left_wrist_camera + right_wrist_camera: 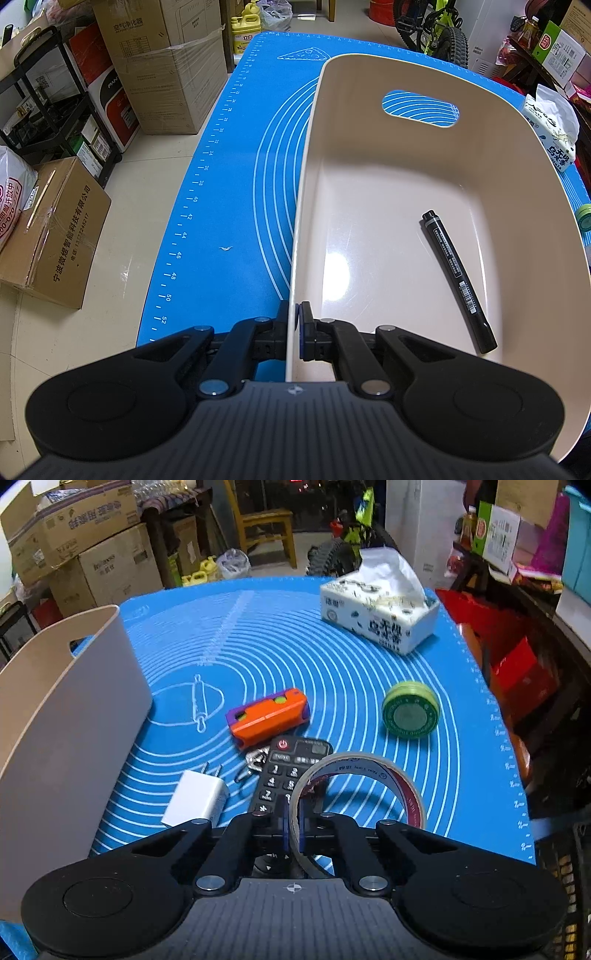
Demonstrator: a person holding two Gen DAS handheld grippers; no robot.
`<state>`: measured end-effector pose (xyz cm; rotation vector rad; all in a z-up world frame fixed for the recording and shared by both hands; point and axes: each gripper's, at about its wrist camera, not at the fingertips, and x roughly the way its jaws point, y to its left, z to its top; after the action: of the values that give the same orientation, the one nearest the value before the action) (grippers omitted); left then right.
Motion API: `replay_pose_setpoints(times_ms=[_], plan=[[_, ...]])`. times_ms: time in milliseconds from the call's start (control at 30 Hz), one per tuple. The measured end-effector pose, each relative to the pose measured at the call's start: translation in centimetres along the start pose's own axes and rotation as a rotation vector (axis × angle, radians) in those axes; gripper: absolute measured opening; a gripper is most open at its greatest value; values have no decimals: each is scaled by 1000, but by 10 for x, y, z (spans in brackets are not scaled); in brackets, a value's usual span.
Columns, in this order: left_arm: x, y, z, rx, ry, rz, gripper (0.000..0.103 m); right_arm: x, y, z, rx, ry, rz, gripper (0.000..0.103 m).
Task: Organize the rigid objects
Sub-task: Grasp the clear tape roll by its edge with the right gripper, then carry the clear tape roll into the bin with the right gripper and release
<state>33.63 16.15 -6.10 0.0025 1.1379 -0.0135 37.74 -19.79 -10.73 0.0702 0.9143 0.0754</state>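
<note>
One marker (458, 280) binned already. Left hand-held gripper (295, 325) clamped on beige bin (480, 122) wall, right hand-held gripper (293, 823) pinching tape roll (369, 775) above the remote (291, 764). Next, probably: lift across into bin.

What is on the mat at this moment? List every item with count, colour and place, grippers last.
bin: 1, beige, left part of blue mat
marker: 1, black, lying in bin
tape roll: 1, clear with red core, in right gripper's jaws
remote control: 1, black, under tape roll
charger plug: 1, white, left of remote
orange case: 1, orange and purple, beyond remote
keys: some, silver, beside case
green tin: 1, mat's right
tissue pack: 1, white, far right
left gripper: shut on bin wall
right gripper: shut on tape roll
</note>
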Motion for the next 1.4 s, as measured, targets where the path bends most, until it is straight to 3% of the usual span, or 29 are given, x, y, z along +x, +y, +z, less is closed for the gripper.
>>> replay_pose_setpoints(times_ms=[467, 867, 1133, 1400], plan=[[0, 0, 0, 0, 0, 0, 5, -52, 23, 27, -30, -173, 15, 16], [0, 0, 0, 0, 0, 0, 5, -95, 82, 57, -114, -305, 167, 16], [0, 0, 0, 1, 0, 1, 5, -97, 128, 68, -173, -319, 254, 16], [0, 0, 0, 3, 0, 3, 5, -81, 176, 66, -231, -278, 316, 16]])
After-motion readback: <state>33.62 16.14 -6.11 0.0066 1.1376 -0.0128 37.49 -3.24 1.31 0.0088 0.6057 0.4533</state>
